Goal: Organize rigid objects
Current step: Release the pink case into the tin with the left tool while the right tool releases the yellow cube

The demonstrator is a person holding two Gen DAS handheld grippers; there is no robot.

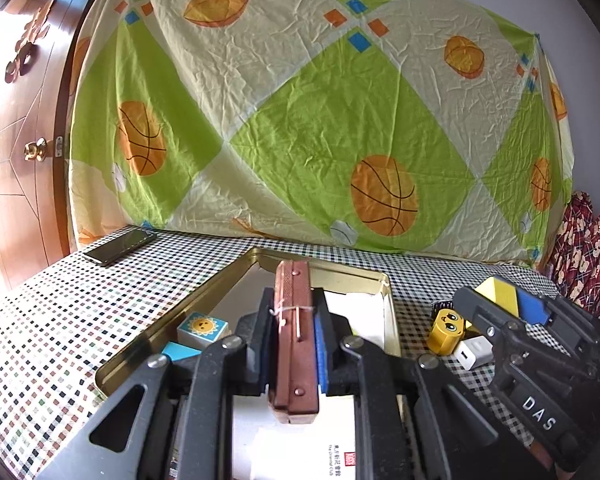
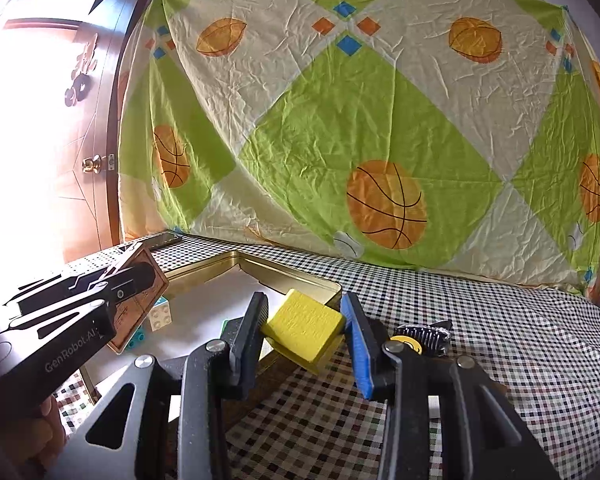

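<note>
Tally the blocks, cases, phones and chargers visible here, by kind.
Blocks: 3, yellow block, sun block, teal block
Cases: 1, brown case
Phones: 1, phone
Chargers: 1, white charger
Total: 6

A slim brown case stands on edge, clamped in the left claw above the open gold tin holding a sun-printed cube, while the right claw grips a yellow block beside the tin's rim.
</note>
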